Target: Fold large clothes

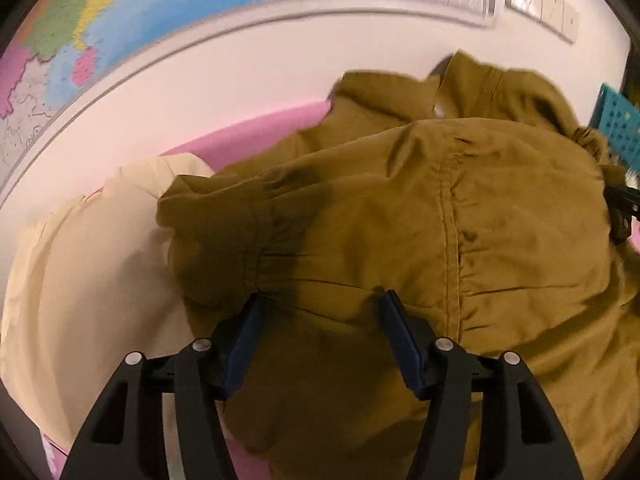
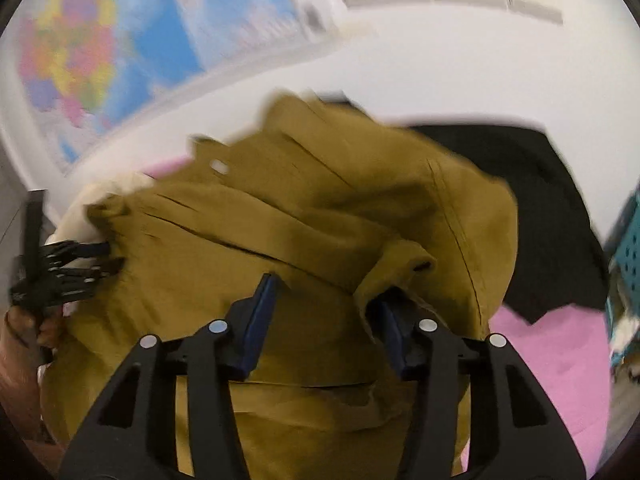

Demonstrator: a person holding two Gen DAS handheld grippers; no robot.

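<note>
Pink surface (image 1: 248, 136) mostly hidden under mustard jacket (image 1: 400, 200); right view blurred.

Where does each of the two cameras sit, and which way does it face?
Left wrist: on the left gripper, looking down its open fingers at the mustard garment.
Right wrist: on the right gripper, angled down at the garment; the left gripper and a hand show.
Shared: garment, pink surface, wall map.

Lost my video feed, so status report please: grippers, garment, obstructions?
Left gripper open over brown jacket. Right gripper open, cuff fold at one pad. Cream garment alongside; black cloth behind.
</note>
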